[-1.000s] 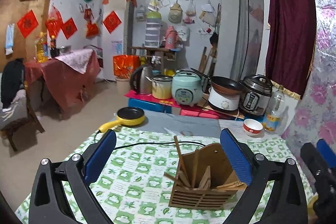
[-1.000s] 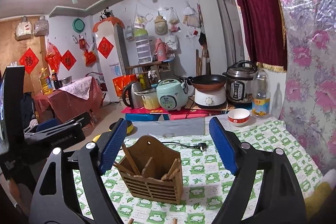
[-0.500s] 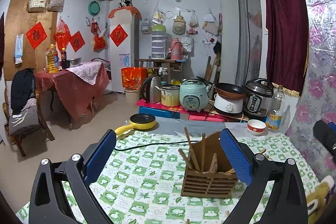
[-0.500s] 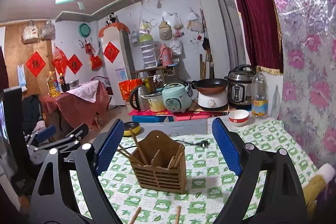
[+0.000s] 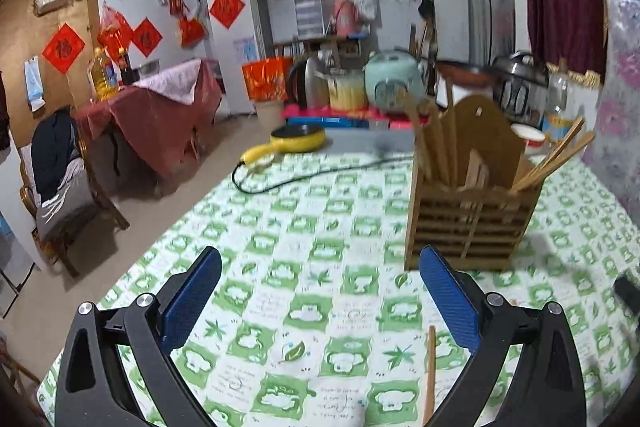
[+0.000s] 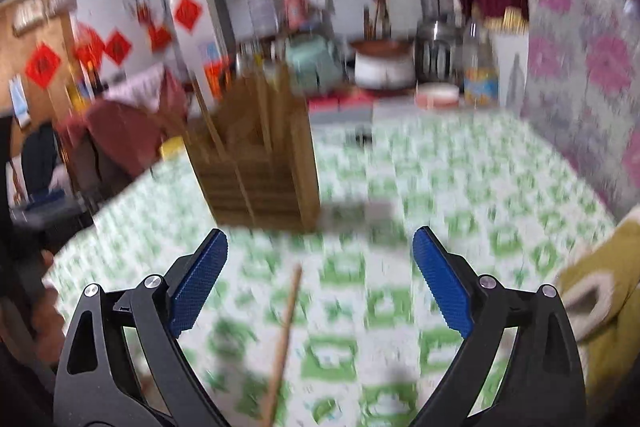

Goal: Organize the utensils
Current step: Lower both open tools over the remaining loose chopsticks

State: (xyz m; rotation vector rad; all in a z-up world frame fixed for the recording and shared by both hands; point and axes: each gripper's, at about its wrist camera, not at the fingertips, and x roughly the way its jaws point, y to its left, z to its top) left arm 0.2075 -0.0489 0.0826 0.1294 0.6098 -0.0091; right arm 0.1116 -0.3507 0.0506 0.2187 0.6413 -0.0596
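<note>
Partly done: wooden holder (image 5: 470,211) toward the table's (image 5: 280,227) far right corner, already bristling with chopsticks. Left: one loose chopstick (image 6: 285,343) near the front edge, between the widening, empty right gripper (image 6: 320,283) jaws. Left gripper (image 5: 320,301) spread, empty. No legible writing.

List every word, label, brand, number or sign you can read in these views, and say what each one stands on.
None can be read for certain.
Red diamond papers on the wall and one on the fridge: each bears a dark character, too blurred to read.
Bottle label by the right wall: blurred.
Rice cooker panel: too small to read.
Tablecloth squares: faint print, illegible.
The right wrist view is wholly motion-blurred.
</note>
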